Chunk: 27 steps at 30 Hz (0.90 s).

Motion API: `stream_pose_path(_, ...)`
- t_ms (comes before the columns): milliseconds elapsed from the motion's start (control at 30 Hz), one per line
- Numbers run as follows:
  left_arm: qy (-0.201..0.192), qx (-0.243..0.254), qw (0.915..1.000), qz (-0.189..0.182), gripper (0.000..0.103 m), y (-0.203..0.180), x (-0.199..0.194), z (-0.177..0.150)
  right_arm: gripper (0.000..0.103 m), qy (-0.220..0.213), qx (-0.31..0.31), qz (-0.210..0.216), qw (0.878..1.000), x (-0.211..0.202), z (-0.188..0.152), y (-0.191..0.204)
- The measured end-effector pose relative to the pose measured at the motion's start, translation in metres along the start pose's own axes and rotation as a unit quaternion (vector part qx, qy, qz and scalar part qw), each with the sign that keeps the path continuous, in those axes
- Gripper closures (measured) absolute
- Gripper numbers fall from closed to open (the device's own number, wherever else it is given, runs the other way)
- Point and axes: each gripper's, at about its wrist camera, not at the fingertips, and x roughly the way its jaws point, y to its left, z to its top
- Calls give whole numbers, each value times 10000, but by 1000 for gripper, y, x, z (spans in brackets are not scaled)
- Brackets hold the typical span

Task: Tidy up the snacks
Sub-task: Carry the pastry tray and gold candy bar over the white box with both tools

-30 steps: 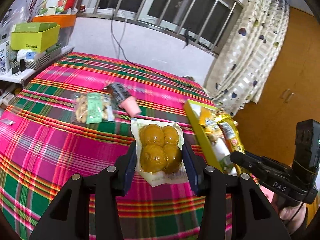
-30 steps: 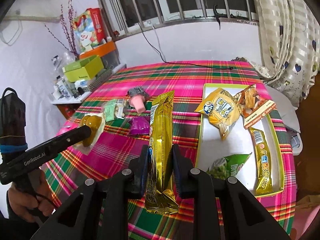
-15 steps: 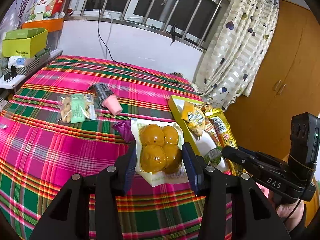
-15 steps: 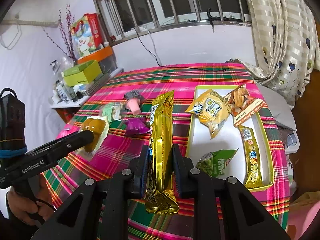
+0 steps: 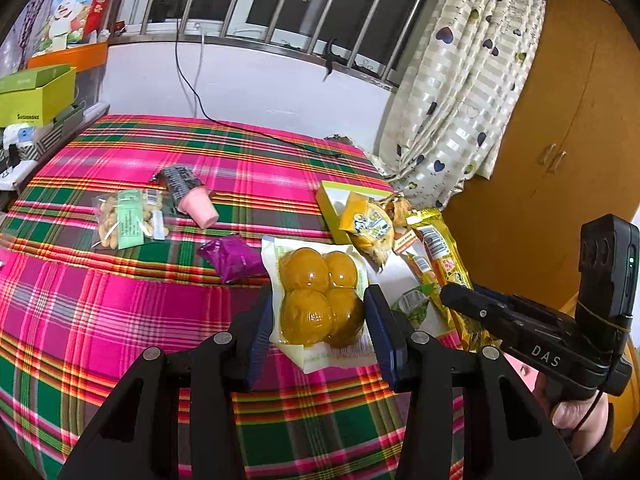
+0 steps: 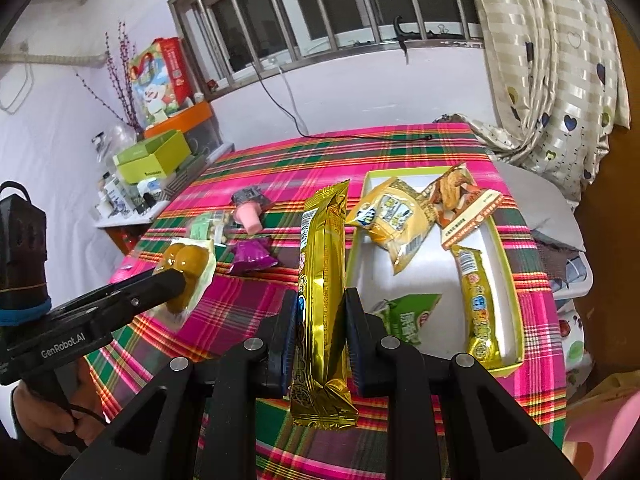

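My left tongs (image 5: 318, 316) clamp yolk pack (image 5: 318, 294) by sides, right tongs (image 6: 322, 326) pinch gold bar (image 6: 322, 280) upright, clear of tabletop (image 5: 120, 304); both headed, I judge, for tray (image 6: 506, 260) right of frame.

A barred window (image 6: 320, 12) runs along the white wall (image 6: 360, 96), with a heart-patterned curtain (image 6: 552, 60) to its right. Wooden cupboard doors (image 5: 560, 128) stand beyond. A pink-and-green plaid cloth (image 5: 120, 312) covers the worktop; a cluttered shelf (image 6: 132, 204) sits left.
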Motion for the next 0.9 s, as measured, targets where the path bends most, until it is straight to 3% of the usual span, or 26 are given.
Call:
stream_pose_path(567, 181, 77, 9998, -80, 57, -13, 17, 1, 83, -224, 675, -675, 9952, -18, 5, -81)
stream_pose_path(900, 298, 139, 9994, -133, 57, -20, 29, 5, 83, 122, 576, -870, 9945, 12, 6, -99)
